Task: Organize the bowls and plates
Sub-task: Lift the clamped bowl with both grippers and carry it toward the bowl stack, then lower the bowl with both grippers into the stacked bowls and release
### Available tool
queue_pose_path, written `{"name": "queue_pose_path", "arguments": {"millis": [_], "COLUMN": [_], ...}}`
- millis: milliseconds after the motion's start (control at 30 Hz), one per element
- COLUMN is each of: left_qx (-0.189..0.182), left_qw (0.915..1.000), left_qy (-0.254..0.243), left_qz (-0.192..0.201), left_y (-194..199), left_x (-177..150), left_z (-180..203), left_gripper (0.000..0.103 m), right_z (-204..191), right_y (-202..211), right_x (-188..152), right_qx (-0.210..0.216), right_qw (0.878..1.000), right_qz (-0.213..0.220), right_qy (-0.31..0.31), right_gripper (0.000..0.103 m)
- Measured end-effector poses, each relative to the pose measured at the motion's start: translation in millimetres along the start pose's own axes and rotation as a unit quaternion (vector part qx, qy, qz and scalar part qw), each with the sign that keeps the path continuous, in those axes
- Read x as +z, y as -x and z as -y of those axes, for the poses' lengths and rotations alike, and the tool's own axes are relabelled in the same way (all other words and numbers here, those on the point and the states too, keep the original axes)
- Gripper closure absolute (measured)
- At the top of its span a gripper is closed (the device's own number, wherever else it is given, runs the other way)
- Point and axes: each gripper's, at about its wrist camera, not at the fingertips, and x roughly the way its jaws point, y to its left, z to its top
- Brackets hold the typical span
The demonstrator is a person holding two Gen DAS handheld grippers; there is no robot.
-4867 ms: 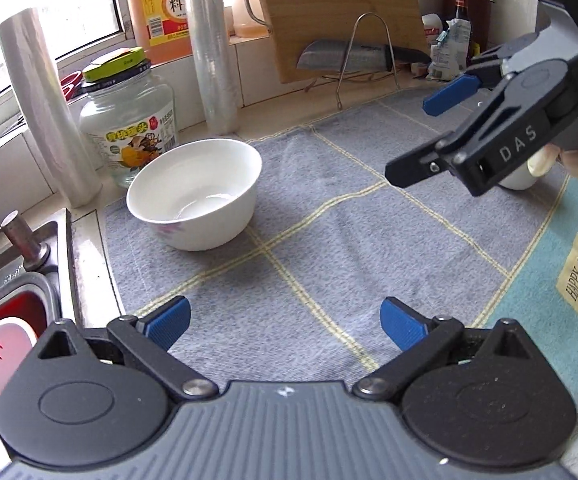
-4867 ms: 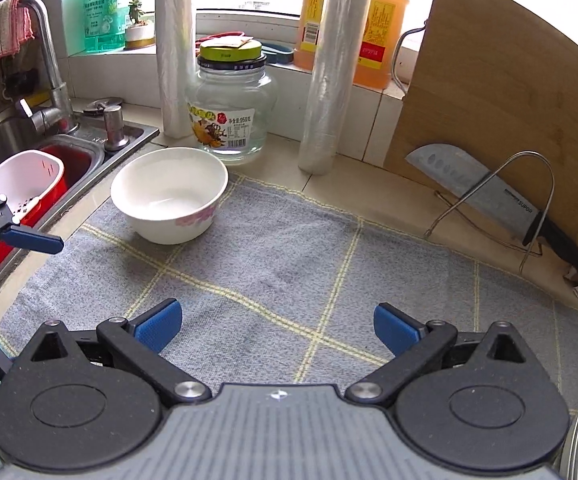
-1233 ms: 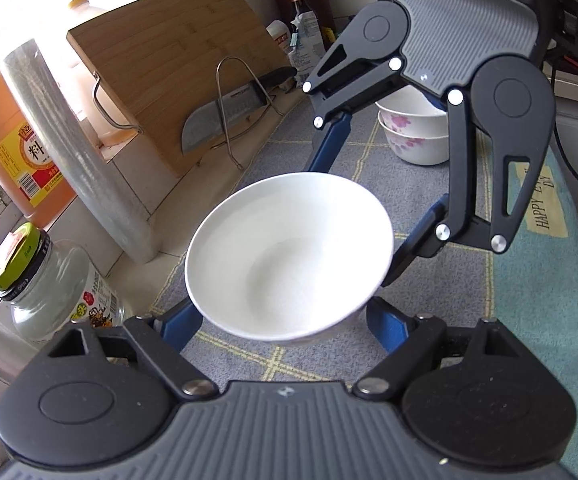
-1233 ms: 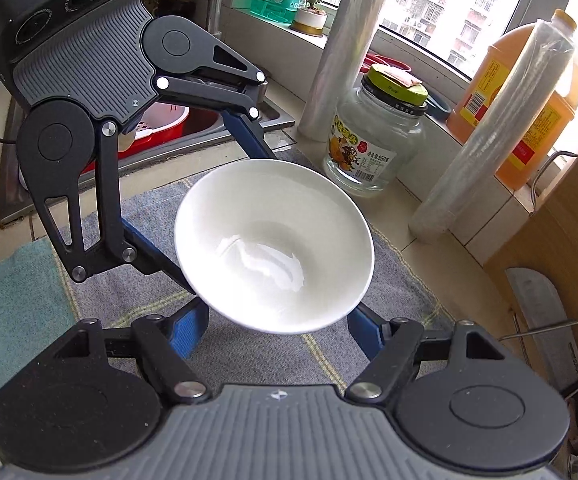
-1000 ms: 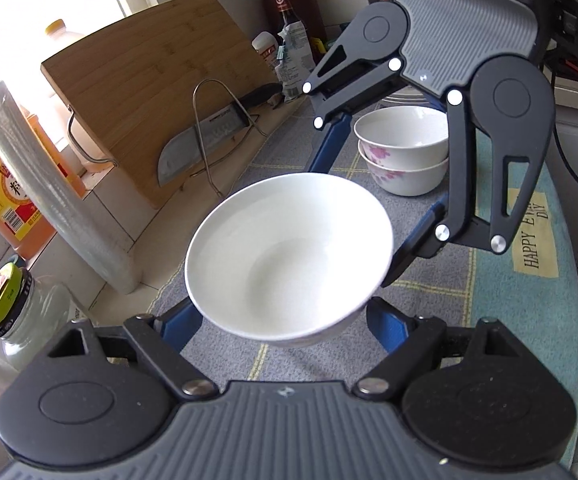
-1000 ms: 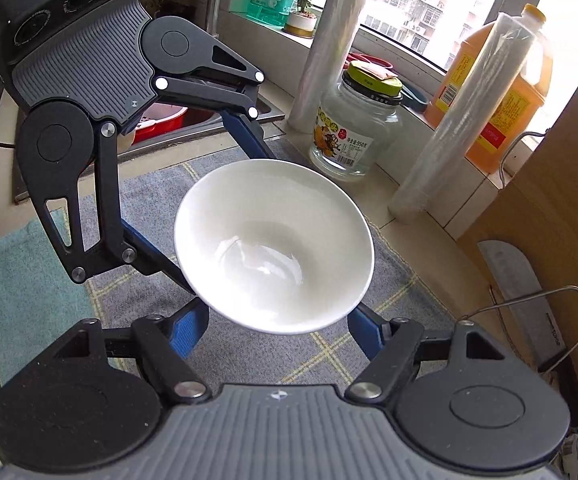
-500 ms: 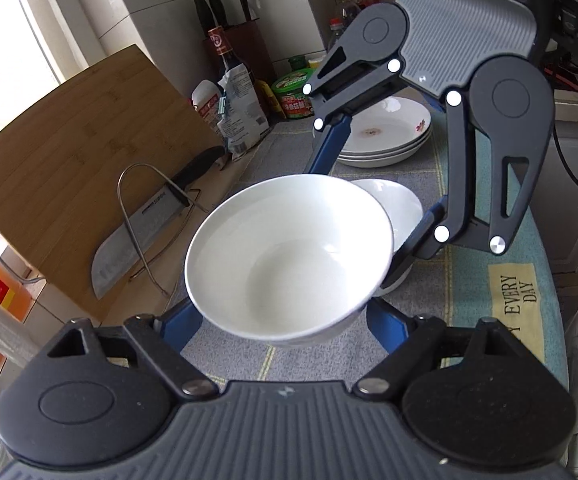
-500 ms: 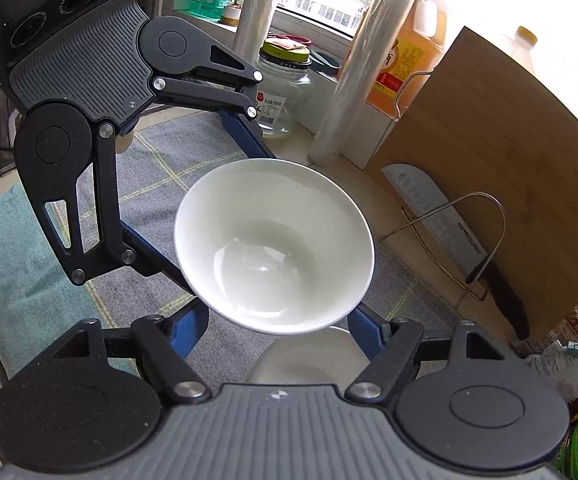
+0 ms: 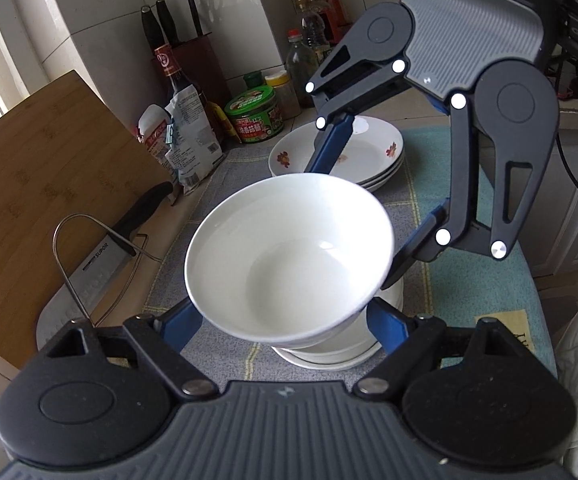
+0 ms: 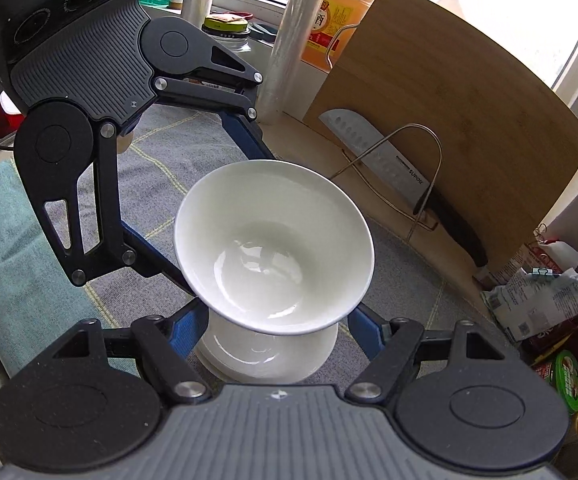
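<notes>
The white bowl [image 9: 289,256] hangs in the air just above the stack of bowls [image 9: 329,350] on the grey checked cloth [image 9: 225,184], tilted a little, its foot not yet seated in the top bowl of that stack. Both claws carry it together: the left claw [image 9: 285,320] grips its lower wall from the near side of the stack, and the right claw [image 10: 277,326] is clamped on it from the opposite side, blue pads pressed to the glaze.

It looks like glazed ceramic: stiff, moderately heavy, smooth enough to slide between rubber pads, and liable to chip if it drops onto the rims below. The hold sits low on the sloping wall, where pads could creep upward, so a squeeze from two opposed sides seems the safer way. Levelling it before lowering into the stack would probably spare the rims.

Beyond the stack, a pile of flowered plates [image 9: 385,148] rests; a cleaver [image 10: 373,160] leans on its wire stand.
</notes>
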Motion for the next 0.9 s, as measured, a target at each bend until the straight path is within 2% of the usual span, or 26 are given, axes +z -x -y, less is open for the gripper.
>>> {"name": "queue_pose_path", "arguments": {"millis": [900], "left_qx": [-0.020], "left_qw": [0.9994], "left_qy": [0.019], "left_qz": [-0.021], "left_y": [-21.0], "left_x": [2.7], "left_z": [-2.7], "left_gripper": [0.015], "right_z": [16.6], "right_y": [-18.1], "right_x": [-11.0], "right_qx": [0.029], "right_qw": [0.999], "right_qz": [-0.015], "right_qy": [-0.019], "right_gripper": [0.022]}}
